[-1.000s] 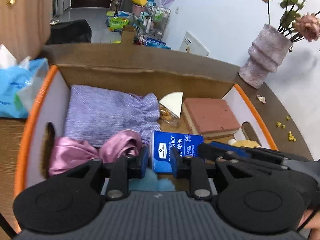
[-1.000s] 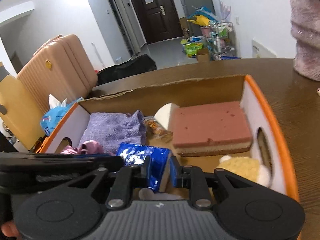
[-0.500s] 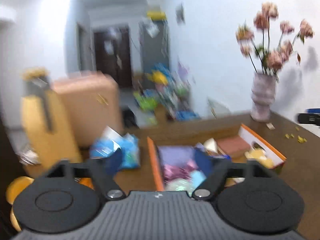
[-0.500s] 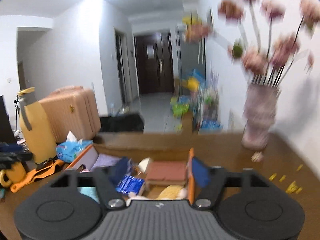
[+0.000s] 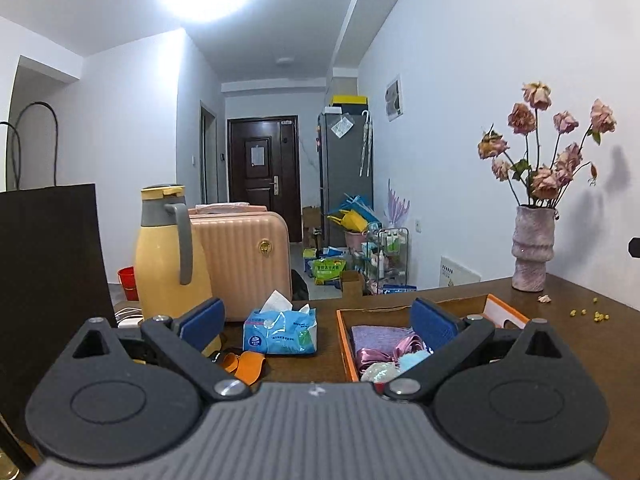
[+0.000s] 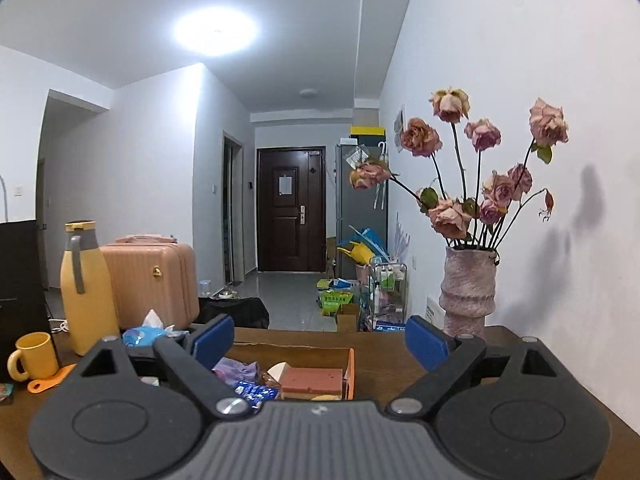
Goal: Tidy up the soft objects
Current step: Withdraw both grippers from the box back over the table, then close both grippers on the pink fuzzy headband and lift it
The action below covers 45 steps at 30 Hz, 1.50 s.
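- Left wrist view, box [image 5: 343, 344]: orange-rimmed cardboard carton on the table [image 5: 568, 360], just right of centre; it holds the soft goods.
- Lilac knit pouch [image 5: 380, 332]: lies flat at the far left of the box. Judged light and limp; best pinched at its gathered end.
- Pink satin cloth [image 5: 384, 354]: crumpled in front of the pouch. Likely slippery and formless; take a bunched fold, not a single layer.
- Pale blue fluffy piece [image 5: 412, 360]: just beside the satin, partly hidden by a finger; judged very light.
- Right wrist view, pink sponge block [image 6: 312, 383]: against the box's right wall. Springy, will compress; grip across its short sides.
- Blue tissue pack [image 6: 256, 392]: left of the sponge. Soft, with slick film; grip across its width.
- White wedge-shaped item [image 6: 277, 371]: behind the sponge; nature cannot be told.
- Left tongs [image 5: 316, 322]: released, jaws having just swung wide, nothing between them; above the table, short of the box.
- Right tongs [image 6: 320, 342]: likewise released after just opening, empty.
- Surroundings: blue wipes packet [image 5: 280, 330], yellow flask [image 5: 170, 256], flower vase [image 5: 533, 250], yellow mug [image 6: 34, 356].
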Each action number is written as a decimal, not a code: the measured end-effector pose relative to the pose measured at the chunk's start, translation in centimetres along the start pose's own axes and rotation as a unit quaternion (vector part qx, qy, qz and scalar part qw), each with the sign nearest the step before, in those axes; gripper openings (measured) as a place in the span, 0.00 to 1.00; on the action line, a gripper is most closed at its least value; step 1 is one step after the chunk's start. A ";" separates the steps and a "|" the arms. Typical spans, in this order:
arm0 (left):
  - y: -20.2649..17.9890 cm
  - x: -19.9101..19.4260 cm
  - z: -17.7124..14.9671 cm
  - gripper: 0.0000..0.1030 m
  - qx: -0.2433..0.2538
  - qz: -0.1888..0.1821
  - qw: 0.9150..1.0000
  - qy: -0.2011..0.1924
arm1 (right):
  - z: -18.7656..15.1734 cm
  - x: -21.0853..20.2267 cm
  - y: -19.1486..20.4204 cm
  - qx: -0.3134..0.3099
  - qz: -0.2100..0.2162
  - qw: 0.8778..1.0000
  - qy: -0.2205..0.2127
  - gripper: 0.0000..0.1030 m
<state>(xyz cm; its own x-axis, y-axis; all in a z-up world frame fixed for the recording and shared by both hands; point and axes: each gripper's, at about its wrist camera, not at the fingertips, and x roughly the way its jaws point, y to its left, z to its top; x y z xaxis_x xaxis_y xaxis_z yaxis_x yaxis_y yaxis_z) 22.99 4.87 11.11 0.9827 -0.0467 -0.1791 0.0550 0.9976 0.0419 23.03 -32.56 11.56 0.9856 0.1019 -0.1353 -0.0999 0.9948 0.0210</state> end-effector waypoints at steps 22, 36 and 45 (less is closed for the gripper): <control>0.2 -19.0 -11.6 1.00 0.010 0.019 1.000 -0.002 | -13.7 -19.9 7.7 0.006 0.069 0.997 0.016 0.99; 0.2 -12.4 -12.5 1.00 -0.015 0.020 0.998 0.060 | -15.0 -13.1 7.2 0.046 0.054 0.995 0.067 0.98; 0.3 0.9 -10.1 0.78 -0.052 -0.032 0.991 0.123 | -12.5 -0.2 7.9 0.075 0.083 0.983 0.144 0.87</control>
<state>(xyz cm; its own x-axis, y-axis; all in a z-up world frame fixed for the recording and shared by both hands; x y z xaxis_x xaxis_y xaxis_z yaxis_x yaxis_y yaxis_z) 22.14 5.64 1.06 0.9042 -0.1086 -0.4131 0.0847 0.9935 -0.0760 20.32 -24.62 -0.65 0.8756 0.2829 -0.3916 -0.2145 0.9540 0.2095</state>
